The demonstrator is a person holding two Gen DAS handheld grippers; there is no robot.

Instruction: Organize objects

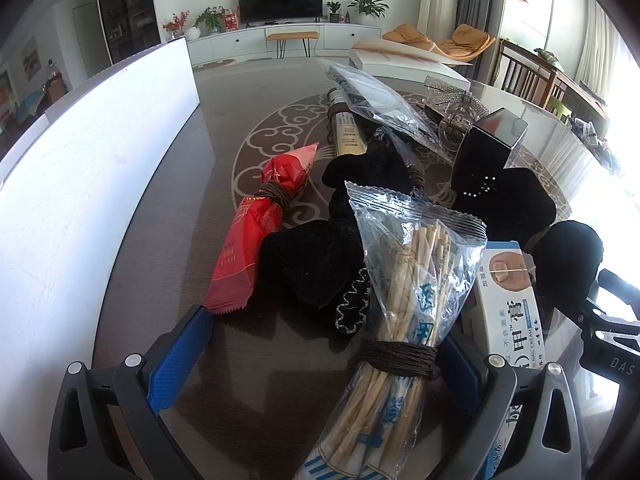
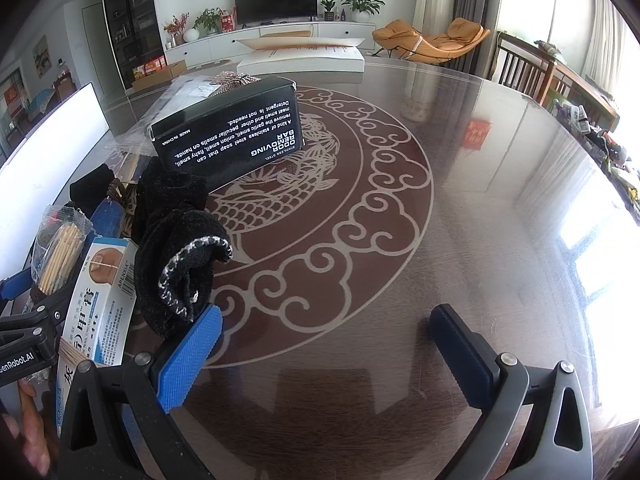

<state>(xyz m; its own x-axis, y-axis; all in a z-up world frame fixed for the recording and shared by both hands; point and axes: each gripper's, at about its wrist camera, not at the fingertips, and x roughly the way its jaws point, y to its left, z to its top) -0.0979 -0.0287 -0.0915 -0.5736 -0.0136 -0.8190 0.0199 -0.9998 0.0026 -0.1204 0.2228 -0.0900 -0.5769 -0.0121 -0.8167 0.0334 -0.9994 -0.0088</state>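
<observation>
Left gripper (image 1: 320, 356), jaws spread around the clear crinkly bag of wooden toothpicks (image 1: 404, 300) at five o'clock, should close squarely; right gripper (image 2: 332, 348) gapes empty.

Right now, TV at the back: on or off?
Off, as far as the views show: the TV screen is uniformly dark in both wrist views, with no picture on it.
</observation>
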